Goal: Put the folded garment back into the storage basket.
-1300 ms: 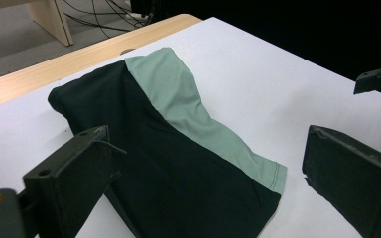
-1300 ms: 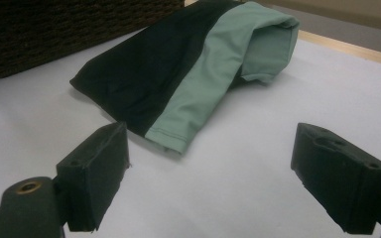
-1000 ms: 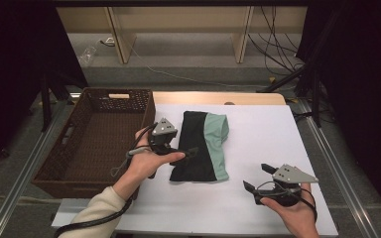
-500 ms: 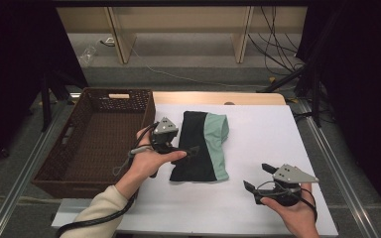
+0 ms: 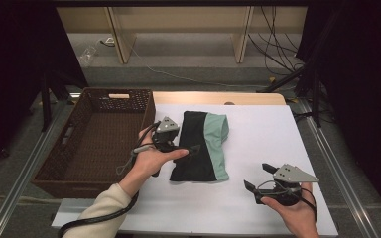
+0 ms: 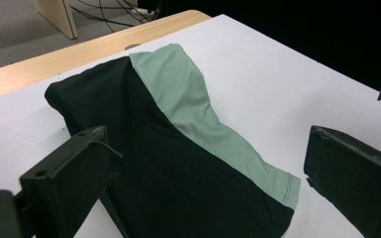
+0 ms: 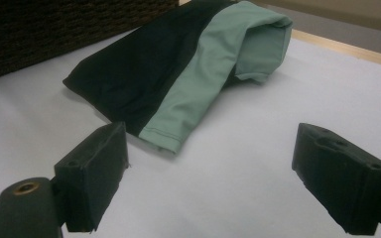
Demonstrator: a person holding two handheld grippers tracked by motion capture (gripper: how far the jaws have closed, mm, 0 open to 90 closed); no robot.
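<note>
**Folded garment next to the basket: plenty of ways this grab gets botched**

The folded black-and-green garment (image 5: pixel 201 146) is laid flat on the white table cover (image 5: pixel 278 134), just beside the wicker basket (image 5: pixel 79 148), which sits at 9 o'clock from it. The left gripper (image 5: pixel 191 148) is held over the cloth's left edge with its jaws spread wide; in the left gripper view the dark fabric is straddled, not pinched. The right gripper (image 5: pixel 258 177) is parked at about 5 o'clock from the garment, well apart, jaws also splayed and nothing held.

What could go wrong, as a guess: if only the top layer gets nipped, the fold is likely to be pulled open on the lift and the bundle dragged across the cover. A shallow bite on slippery knit could also be lost on the way over the basket's rim. With one gripper used alone, the far end would probably droop and snag on that rim.

Hard to make out: how many layers are stacked, what kind of garment it is, and whether the lower left jaw is touching cloth. The basket's near wall interior is hidden.
</note>
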